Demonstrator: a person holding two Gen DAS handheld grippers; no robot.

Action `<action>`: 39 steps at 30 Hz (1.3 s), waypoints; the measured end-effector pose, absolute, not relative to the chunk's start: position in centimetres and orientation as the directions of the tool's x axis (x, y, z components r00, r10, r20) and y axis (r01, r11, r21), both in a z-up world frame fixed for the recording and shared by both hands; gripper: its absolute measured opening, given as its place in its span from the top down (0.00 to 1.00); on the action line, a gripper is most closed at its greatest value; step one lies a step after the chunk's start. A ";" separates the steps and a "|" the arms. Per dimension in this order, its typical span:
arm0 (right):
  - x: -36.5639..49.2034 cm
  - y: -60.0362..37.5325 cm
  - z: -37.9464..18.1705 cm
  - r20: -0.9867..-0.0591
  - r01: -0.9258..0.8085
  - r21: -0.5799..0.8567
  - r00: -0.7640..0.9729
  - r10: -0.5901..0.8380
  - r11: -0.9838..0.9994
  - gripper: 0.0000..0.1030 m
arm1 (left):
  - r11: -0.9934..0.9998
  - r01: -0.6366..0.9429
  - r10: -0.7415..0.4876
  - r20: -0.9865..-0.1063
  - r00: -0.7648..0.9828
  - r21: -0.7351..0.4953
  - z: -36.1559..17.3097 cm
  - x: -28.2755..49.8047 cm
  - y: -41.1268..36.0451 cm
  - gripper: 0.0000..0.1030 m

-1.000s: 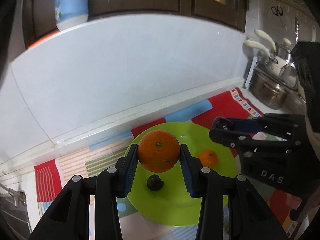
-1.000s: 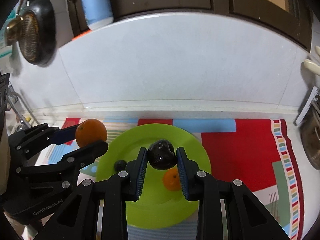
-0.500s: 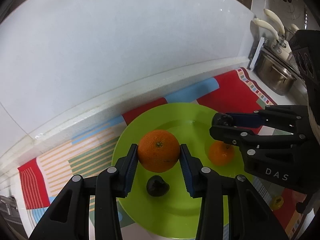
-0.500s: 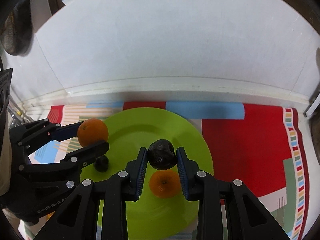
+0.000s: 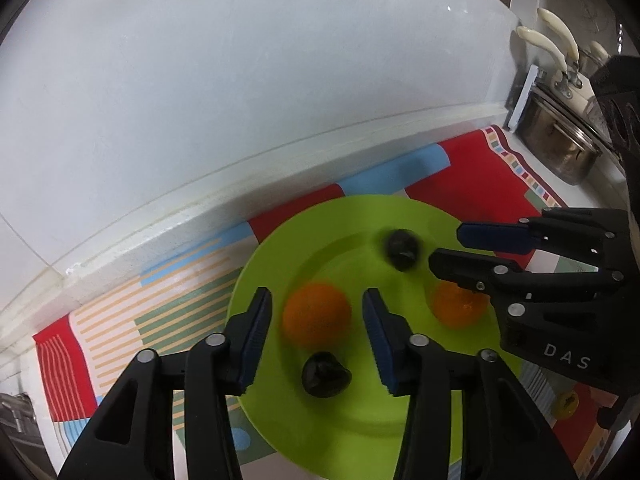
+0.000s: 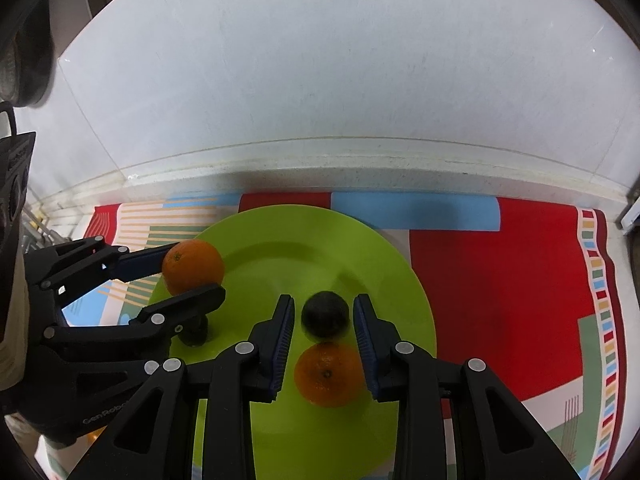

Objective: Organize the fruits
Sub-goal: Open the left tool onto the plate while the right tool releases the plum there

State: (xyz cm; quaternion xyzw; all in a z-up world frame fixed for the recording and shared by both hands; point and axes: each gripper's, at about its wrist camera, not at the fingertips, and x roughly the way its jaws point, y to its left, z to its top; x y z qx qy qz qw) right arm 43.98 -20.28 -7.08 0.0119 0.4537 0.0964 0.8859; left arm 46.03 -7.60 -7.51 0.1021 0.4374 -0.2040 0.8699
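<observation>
A lime-green plate (image 5: 360, 420) (image 6: 384, 264) lies on a patterned cloth. My left gripper (image 5: 318, 326) is open, its pads clear of a large orange (image 5: 317, 314) (image 6: 193, 261) that is blurred between them over the plate. My right gripper (image 6: 324, 320) is open too, with a dark round fruit (image 6: 325, 314) (image 5: 402, 249) free between its pads above the plate. A small orange (image 6: 329, 374) (image 5: 458, 306) and another dark fruit (image 5: 326, 374) (image 6: 195, 332) lie on the plate.
A red, blue and striped cloth (image 6: 500, 272) covers the counter under the plate. A white backsplash wall (image 6: 340, 80) stands just behind. A steel pot (image 5: 560, 140) and cream-handled taps (image 5: 548, 36) are at the far right. A small yellow object (image 5: 566, 402) lies on the cloth.
Both grippers moved down toward the plate and opened. The large orange and the dark fruit are released from the pads.
</observation>
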 end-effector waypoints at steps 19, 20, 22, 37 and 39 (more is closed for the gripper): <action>37.2 -20.0 -1.6 -0.701 -0.148 0.106 0.690 0.179 0.983 0.69 | 0.913 0.406 -0.262 -0.703 0.662 0.042 -1.0 39.1 -5.4 0.46; 36.7 -20.0 -1.3 -0.696 -0.146 0.105 0.696 0.178 0.984 0.69 | 0.913 0.406 -0.264 -0.697 0.667 0.043 -0.7 38.7 -5.4 0.45; 35.5 -19.9 -0.6 -0.680 -0.149 0.102 0.711 0.178 0.984 0.69 | 0.914 0.404 -0.267 -0.681 0.681 0.046 0.1 37.4 -5.1 0.44; 27.2 -17.9 2.7 -0.598 -0.159 0.102 0.779 0.189 0.982 0.57 | 0.930 0.364 -0.264 -0.588 0.764 0.056 4.1 28.7 -2.4 0.37; 26.3 -17.6 2.9 -0.590 -0.157 0.100 0.786 0.185 0.983 0.54 | 0.933 0.355 -0.259 -0.582 0.771 0.055 4.1 27.9 -1.9 0.37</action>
